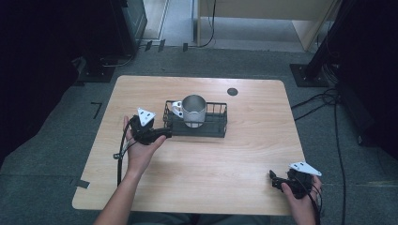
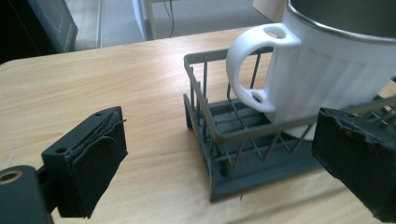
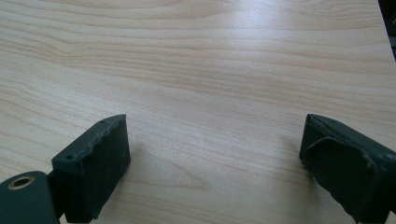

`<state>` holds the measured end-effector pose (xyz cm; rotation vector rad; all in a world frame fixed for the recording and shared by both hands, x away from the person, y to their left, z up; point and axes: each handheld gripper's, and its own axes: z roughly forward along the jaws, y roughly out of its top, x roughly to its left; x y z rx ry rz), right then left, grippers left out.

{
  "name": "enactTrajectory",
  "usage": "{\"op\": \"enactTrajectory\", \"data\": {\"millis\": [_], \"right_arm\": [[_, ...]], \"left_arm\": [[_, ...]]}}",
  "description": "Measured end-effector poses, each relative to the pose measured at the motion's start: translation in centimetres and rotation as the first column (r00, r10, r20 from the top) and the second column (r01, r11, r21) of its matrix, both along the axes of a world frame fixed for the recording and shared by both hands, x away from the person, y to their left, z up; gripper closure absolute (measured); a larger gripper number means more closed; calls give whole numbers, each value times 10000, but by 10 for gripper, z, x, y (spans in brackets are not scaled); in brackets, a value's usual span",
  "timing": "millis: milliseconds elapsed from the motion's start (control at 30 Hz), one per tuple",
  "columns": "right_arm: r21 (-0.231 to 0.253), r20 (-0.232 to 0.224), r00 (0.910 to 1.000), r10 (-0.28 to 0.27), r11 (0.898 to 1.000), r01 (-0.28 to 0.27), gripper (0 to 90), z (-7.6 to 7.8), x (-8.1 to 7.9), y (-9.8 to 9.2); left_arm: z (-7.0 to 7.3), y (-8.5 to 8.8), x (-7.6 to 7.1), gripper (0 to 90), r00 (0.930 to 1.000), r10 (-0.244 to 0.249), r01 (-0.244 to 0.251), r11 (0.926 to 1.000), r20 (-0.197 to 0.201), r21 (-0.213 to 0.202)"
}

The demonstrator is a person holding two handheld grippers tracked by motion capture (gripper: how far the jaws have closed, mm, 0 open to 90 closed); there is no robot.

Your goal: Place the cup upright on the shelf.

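This looks like a lab or work room. A plain wooden table (image 1: 197, 159) stands on grey carpet (image 1: 61, 140). Black cables (image 1: 328, 101) lie on the floor at the right, by dark stands (image 1: 309, 70).

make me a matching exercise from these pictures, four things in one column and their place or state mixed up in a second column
Things:
1. mug
2. wire rack
3. left tongs
4. right tongs

Places or states:
A. open, over bare wood near the table's front right corner
B. dark grey, lying on the middle of the table
C. open, just beside the rack's left end, holding nothing
D. white with a handle, standing upright inside the rack

Pairs: 1-D, 2-B, 3-C, 4-A
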<state>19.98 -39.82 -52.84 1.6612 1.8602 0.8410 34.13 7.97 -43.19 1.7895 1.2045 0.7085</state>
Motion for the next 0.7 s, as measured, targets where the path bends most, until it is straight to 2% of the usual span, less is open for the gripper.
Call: {"op": "enactTrajectory", "data": {"millis": [367,567,700], "right_arm": [[11,-1,10000,-12,10000,12,78,0,0,0],[5,2,10000,-7,10000,7,79,0,0,0],[9,1,10000,-11,10000,11,78,0,0,0]], "left_arm": [[-5,24,-29,21,9999,-52,52,10000,-115,-16],[-11,42,-44,21,9997,204,-204,9998,-146,2],[-18,55,-51,21,9987,358,-360,9993,-368,-35]]}}
